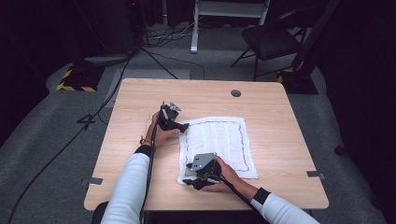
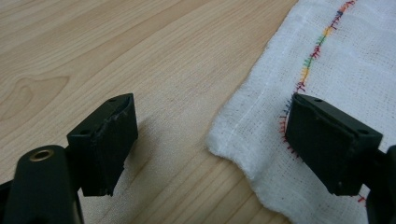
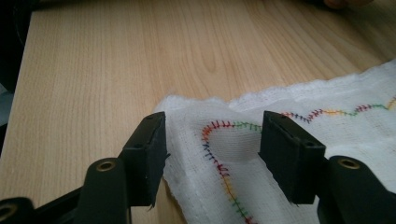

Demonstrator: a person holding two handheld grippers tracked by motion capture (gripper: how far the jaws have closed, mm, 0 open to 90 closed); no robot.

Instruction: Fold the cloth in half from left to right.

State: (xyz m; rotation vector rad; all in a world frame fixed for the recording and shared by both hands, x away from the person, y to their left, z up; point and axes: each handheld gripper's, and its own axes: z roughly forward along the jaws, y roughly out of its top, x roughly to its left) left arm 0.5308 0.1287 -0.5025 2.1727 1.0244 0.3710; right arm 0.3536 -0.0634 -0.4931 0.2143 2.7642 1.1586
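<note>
The left tool (image 1: 183,126) sits at the cloth's (image 1: 219,140) far-left corner, at about ten o'clock from the cloth's middle. Its jaws stand apart with nothing pinched. In the left gripper view one jaw hovers over bare wood and the other over the cloth (image 2: 327,70) by the coloured stitching (image 2: 317,44), with the corner's frayed edge between them.

The right tool (image 1: 191,183) is at the near-left corner, at about seven o'clock from the cloth's middle. Its jaws are also spread. In the right gripper view they straddle the corner of the cloth (image 3: 327,126), where the stitching (image 3: 219,135) bends, without pressing on it.

The white cloth lies flat on the wooden surface (image 1: 140,107), slightly toward five o'clock of centre. A round hole (image 1: 236,93) sits toward one o'clock. A black chair (image 1: 271,39) stands on the floor beyond, at twelve.
</note>
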